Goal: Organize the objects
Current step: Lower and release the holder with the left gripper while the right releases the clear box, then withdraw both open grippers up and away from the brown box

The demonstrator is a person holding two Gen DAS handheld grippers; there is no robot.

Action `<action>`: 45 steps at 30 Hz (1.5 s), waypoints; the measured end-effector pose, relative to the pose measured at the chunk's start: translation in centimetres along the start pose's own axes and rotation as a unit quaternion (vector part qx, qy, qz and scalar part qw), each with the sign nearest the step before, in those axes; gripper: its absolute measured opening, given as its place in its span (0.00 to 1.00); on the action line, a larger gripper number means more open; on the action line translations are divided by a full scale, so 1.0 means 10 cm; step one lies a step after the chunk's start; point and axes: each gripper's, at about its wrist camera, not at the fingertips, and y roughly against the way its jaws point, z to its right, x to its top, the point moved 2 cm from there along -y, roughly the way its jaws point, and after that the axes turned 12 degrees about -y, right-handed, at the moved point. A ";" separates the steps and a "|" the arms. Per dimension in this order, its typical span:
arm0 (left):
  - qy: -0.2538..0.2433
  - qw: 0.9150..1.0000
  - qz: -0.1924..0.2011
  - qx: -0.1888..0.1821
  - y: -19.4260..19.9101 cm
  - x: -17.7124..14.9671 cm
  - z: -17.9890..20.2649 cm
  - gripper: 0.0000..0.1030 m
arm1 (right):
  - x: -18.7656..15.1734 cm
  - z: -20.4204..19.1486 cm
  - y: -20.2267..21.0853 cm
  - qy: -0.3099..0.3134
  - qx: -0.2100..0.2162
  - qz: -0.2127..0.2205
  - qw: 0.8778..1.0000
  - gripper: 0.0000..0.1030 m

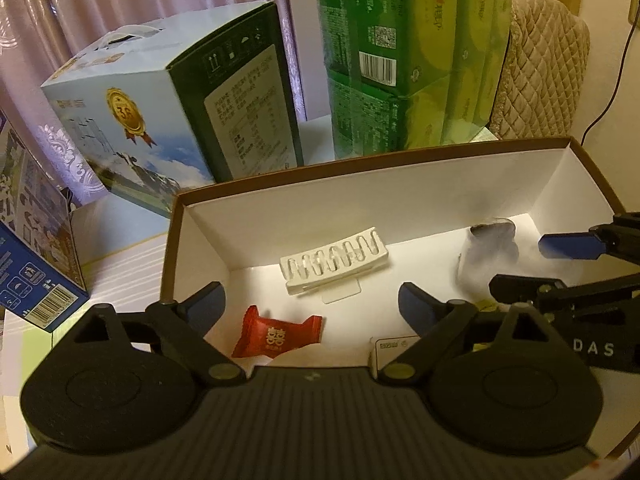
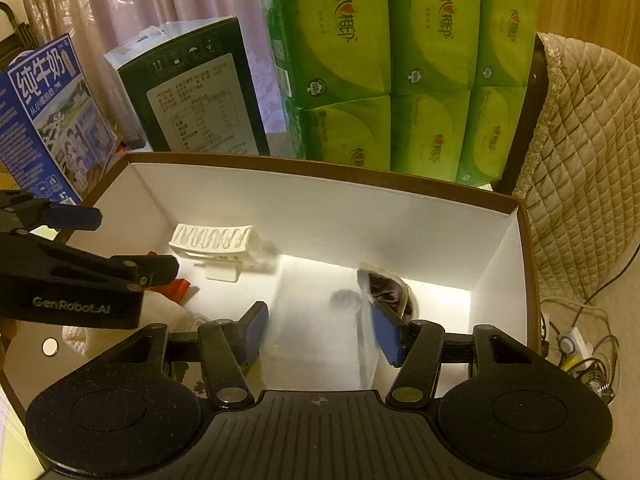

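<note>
White-walled cardboard box [image 1: 400, 188] with a brown rim sits under both my tools, holding a white ribbed clip [image 1: 334, 263] ahead of my left gripper [image 1: 312, 300], its long axis running across my view, and a red candy [image 1: 276, 334] just inside that gripper's left finger. My left gripper is spread wide over the box floor, touching nothing. My right gripper [image 2: 320, 330] is also spread, with a blurred clear packet with dark contents [image 2: 386, 292] at its right fingertip.

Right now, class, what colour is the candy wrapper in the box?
Red, with white print: the candy wrapper shows best in the left wrist view.
</note>
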 end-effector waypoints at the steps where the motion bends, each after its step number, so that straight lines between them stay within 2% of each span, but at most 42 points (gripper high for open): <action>1: 0.001 1.000 0.000 0.001 0.01 0.00 -0.01 0.89 | 0.01 -0.01 0.00 0.000 0.001 0.002 1.000 0.53; 14: 0.013 1.000 0.004 -0.002 0.22 -0.11 -0.04 0.89 | 0.02 -0.10 0.14 0.002 0.013 0.017 1.000 0.53; 24: 0.029 0.999 0.020 0.001 0.57 -0.21 0.00 0.90 | -0.11 -0.05 0.49 -0.014 0.021 0.027 0.999 0.54; 28: 0.035 0.999 0.029 0.001 0.78 -0.28 0.06 0.94 | -0.22 -0.02 0.69 -0.024 0.024 0.033 0.999 0.58; 34: 0.044 0.998 0.041 0.003 1.11 -0.40 0.17 0.95 | -0.46 0.02 1.04 -0.039 0.020 0.050 0.998 0.66; 45: 0.071 0.995 0.064 0.017 1.76 -0.77 0.41 0.99 | -0.88 0.08 1.66 -0.051 0.042 0.069 0.995 0.68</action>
